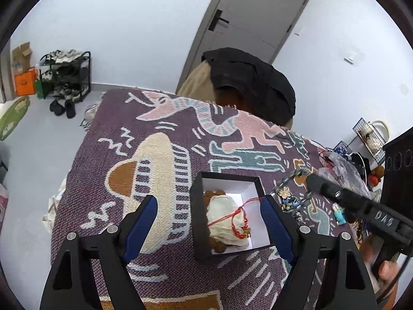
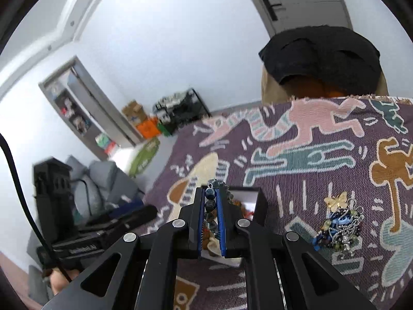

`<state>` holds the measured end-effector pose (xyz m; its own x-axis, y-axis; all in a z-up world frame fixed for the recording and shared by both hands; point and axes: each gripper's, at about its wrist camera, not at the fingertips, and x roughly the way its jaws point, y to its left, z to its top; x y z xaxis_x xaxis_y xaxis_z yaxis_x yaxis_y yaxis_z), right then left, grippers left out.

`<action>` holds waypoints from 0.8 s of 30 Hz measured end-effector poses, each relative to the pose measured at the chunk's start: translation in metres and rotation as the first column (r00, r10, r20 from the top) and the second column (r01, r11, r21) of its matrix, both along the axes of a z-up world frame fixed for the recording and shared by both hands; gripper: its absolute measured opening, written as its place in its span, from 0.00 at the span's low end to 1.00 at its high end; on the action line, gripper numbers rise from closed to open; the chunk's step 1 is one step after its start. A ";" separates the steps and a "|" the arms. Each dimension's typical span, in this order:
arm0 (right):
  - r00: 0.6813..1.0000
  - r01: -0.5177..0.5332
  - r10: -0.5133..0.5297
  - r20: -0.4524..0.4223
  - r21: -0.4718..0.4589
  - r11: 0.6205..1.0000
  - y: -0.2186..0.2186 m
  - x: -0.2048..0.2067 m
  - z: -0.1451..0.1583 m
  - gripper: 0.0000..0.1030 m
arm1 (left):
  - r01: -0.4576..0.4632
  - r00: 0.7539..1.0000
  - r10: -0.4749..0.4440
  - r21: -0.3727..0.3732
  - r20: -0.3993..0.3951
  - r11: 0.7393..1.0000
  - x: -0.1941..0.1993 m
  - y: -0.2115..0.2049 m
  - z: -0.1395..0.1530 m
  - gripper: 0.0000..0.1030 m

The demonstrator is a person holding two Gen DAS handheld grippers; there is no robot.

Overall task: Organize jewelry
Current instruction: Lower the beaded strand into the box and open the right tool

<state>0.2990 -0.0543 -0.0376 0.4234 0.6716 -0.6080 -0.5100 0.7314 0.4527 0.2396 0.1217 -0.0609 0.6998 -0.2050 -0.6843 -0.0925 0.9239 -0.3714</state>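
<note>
Jewelry first: a blue-grey beaded bracelet sits clamped between the pads of my right gripper, whose jaws are pressed together on its beads. In the left wrist view the same bracelet hangs as a loop off the gripper's tip, above the blanket and just to the right of the box. My left gripper has its jaws spread wide, and a red cord bracelet trails from the tip of its right-hand finger down into the black box (I cannot tell whether the cord is caught on the pad or only crossing it). That box is open, white inside, and holds a crumpled white cloth with the red cord lying across it and brown beads at its edges. Outward to the right, a tangled heap of jewelry lies on the purple patterned blanket, topped by a gold butterfly piece, well apart from the box.
</note>
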 end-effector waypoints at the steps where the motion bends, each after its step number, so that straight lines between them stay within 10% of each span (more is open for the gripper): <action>1: 1.000 -0.003 0.003 -0.015 -0.005 1.000 0.002 0.001 -0.002 0.14 | -0.002 1.000 0.002 -0.002 0.000 1.000 0.000 0.001 0.000 0.80; 4: 1.000 0.003 -0.002 -0.028 0.028 1.000 -0.005 0.000 -0.005 0.47 | 0.004 1.000 -0.004 -0.005 0.003 1.000 -0.001 -0.001 0.000 0.80; 24: 0.966 0.246 -0.241 -0.092 0.045 0.968 -0.125 0.000 -0.026 0.48 | 0.219 0.976 -0.219 0.029 0.015 0.975 0.029 -0.102 -0.001 0.80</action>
<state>0.2992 -0.1795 -0.0641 0.5265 0.5887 -0.6134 -0.2773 0.8009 0.5307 0.2684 0.0201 -0.0618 0.6522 -0.3361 -0.6794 0.1197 0.9308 -0.3455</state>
